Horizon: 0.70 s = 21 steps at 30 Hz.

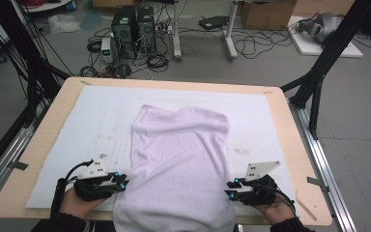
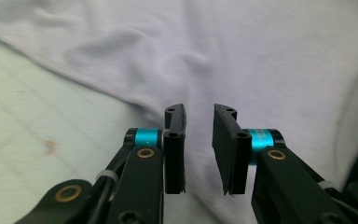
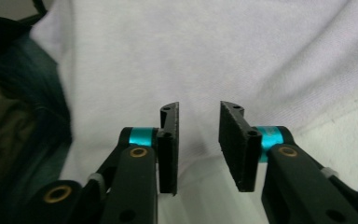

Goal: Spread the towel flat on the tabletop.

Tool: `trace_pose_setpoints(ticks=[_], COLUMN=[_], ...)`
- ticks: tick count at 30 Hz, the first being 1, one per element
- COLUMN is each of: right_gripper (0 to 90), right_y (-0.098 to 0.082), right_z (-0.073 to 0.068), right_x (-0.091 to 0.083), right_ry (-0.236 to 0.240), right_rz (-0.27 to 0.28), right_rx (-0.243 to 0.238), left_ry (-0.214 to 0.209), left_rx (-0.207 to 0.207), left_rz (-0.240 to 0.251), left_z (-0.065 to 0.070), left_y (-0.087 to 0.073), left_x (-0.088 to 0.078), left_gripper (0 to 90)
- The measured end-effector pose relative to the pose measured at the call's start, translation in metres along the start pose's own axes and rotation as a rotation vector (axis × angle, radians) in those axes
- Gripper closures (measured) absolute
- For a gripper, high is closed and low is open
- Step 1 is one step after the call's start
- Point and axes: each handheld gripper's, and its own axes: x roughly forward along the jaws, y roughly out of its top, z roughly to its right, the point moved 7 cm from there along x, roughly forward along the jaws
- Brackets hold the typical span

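At the near edge of the tabletop (image 1: 38, 145), both grippers flanked the white cloth (image 1: 178, 159).

The left gripper (image 1: 123, 183) and right gripper (image 1: 229, 189) had fingers (image 2: 175, 149) slightly parted, gripping nothing, cloth spread beyond them toward the tabletop's middle.

towel (image 1: 178, 164) | pale lilac-white, terry | spread flat, lengthwise on table | near end overhangs edge
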Motion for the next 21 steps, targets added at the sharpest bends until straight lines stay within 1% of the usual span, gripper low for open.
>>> trace_pose_setpoints(ticks=[1, 2, 3, 4, 5, 6, 7, 8, 9, 10, 11, 12, 14, 16, 17, 18, 19, 20, 21], right_gripper=[66.5, 65.9, 65.5, 63.8, 63.4, 63.8, 65.4, 68.9, 74.0, 78.5, 84.4, 86.8, 87.6, 87.7, 87.6, 86.0, 81.1, 78.9, 78.1], right_y=[0.001, 0.002, 0.003, 0.005, 0.007, 0.008, 0.008, 0.008, 0.009, 0.009, 0.008, 0.008, 0.007, 0.007, 0.007, 0.008, 0.011, 0.012, 0.013], right_z=[0.003, 0.006, 0.006, 0.007, 0.008, 0.008, 0.008, 0.008, 0.009, 0.011, 0.011, 0.01, 0.008, 0.004, 0.002, -0.002, -0.004, -0.003, 0.001], right_x=[0.007, 0.012, 0.015, 0.02, 0.024, 0.028, 0.031, 0.035, 0.036, 0.035, 0.035, 0.035, 0.035, 0.033, 0.031, 0.027, 0.021, 0.018, 0.014], right_ry=[0.004, 0.0, 0.005, 0.011, 0.011, 0.022, 0.023, 0.018, 0.008, 0.003, 0.014, 0.024, 0.028, 0.042, 0.049, 0.075, 0.103, 0.089, 0.066], right_rz=[-0.007, -0.009, -0.009, -0.009, -0.009, -0.019, -0.032, -0.048, -0.045, -0.046, -0.045, -0.044, -0.045, -0.047, -0.037, -0.011, 0.027, 0.041, 0.05], right_rx=[-0.003, -0.005, -0.004, -0.008, -0.009, -0.014, -0.023, -0.035, -0.041, -0.035, -0.019, -0.025, -0.034, -0.036, -0.041, -0.042, -0.029, -0.021, -0.021], left_ry=[0.018, 0.026, 0.019, 0.006, -0.007, -0.016, -0.03, -0.03, -0.026, -0.019, -0.019, -0.014, 0.002, 0.004, 0.005, -0.004, -0.01, -0.012, -0.009], left_rx=[-0.011, -0.018, -0.033, -0.041, -0.041, -0.034, -0.026, -0.01, 0.003, 0.004, 0.008, 0.005, 0.003, -0.007, -0.011, -0.025, -0.038, -0.05, -0.049], left_rz=[0.004, 0.006, 0.006, -0.009, -0.019, -0.032, -0.052, -0.069, -0.089, -0.076, -0.086, -0.084, -0.081, -0.073, -0.068, -0.057, -0.049, -0.036, -0.029], left_z=[-0.004, -0.006, -0.008, -0.008, -0.007, -0.005, -0.003, -0.001, 0.001, 0.002, 0.002, 0.002, 0.0, -0.002, -0.002, -0.002, -0.003, -0.004, -0.006], left_y=[0.002, 0.003, 0.004, 0.004, 0.003, 0.003, 0.001, -0.002, -0.004, -0.004, -0.005, -0.005, -0.007, -0.011, -0.012, -0.014, -0.014, -0.013, -0.011], left_x=[0.002, 0.003, 0.007, 0.011, 0.016, 0.02, 0.024, 0.027, 0.03, 0.03, 0.028, 0.027, 0.019, 0.01, 0.005, -0.001, -0.003, -0.005, -0.006], left_gripper=[74.6, 74.0, 71.9, 67.3, 65.5, 66.4, 72.2, 80.6, 83.1, 84.3, 85.0, 85.2, 85.6, 85.5, 85.3, 84.1, 77.7, 69.3, 67.4])
